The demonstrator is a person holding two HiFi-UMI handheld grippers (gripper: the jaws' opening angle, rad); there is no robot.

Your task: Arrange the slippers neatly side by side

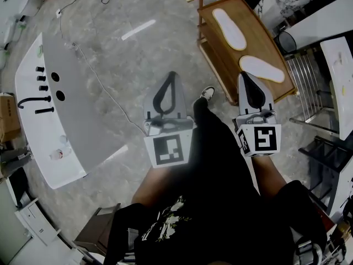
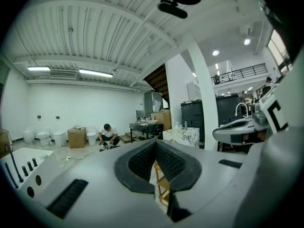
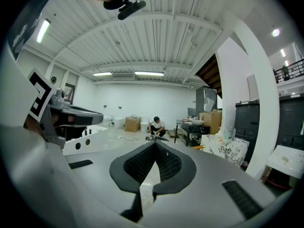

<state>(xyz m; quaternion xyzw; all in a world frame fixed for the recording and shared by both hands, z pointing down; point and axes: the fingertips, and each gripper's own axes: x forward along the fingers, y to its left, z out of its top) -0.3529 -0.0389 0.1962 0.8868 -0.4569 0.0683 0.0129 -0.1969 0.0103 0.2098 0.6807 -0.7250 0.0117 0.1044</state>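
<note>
Two white slippers lie apart on a low wooden table (image 1: 255, 37) ahead of me: one (image 1: 229, 28) toward its far end, the other (image 1: 262, 69) near its front edge, at an angle to the first. My right gripper (image 1: 243, 75) is shut and empty, its tip just left of the nearer slipper. My left gripper (image 1: 172, 75) is also shut and empty, over the grey floor well left of the table. In the left gripper view the jaws (image 2: 155, 142) meet with only a wooden frame (image 2: 162, 185) showing beyond. The right gripper view shows its jaws (image 3: 155, 144) closed on nothing.
A long white basin unit (image 1: 55, 109) lies at the left, with a cable (image 1: 102, 87) trailing across the floor. A metal rack (image 1: 309, 79) stands right of the table. My shoe (image 1: 207, 93) is between the grippers. A person (image 3: 156, 126) crouches far across the hall.
</note>
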